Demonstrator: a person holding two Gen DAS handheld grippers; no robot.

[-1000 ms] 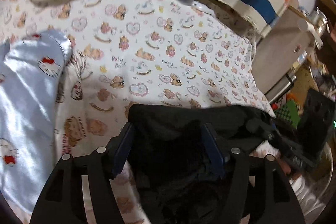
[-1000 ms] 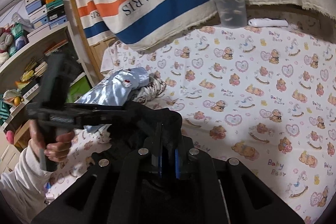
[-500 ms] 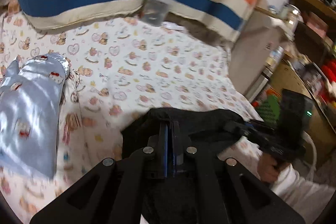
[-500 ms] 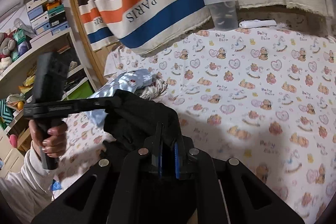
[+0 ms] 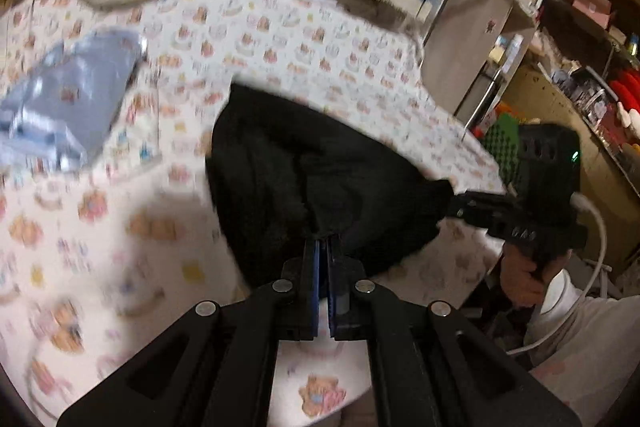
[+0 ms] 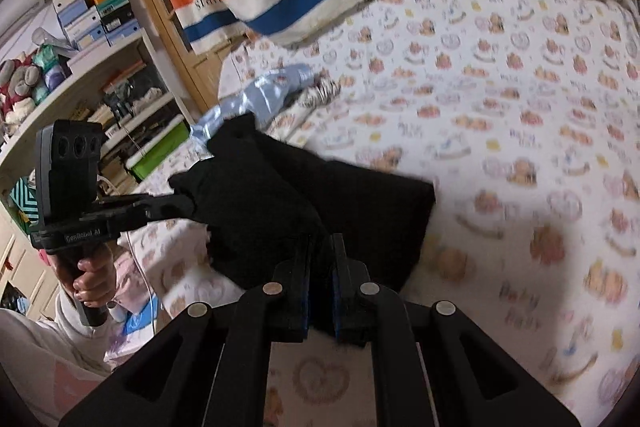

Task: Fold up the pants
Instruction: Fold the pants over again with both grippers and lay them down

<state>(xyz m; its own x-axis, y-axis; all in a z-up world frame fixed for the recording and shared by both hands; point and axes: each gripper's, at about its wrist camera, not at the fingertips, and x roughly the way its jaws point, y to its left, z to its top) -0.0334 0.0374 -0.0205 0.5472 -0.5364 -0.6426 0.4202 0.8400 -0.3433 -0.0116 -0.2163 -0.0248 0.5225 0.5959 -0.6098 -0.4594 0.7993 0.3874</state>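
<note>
Both my claws, left gripper and right gripper, pinching black pants; bundle lifted over bedsheet, folds left.

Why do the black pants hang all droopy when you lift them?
The black pants are probably soft and floppy: they sag in folds between the left gripper and the right gripper. They seem light, since thin pinches hold them. They likely won't slip, because both jaws are shut tight on cloth.
</note>
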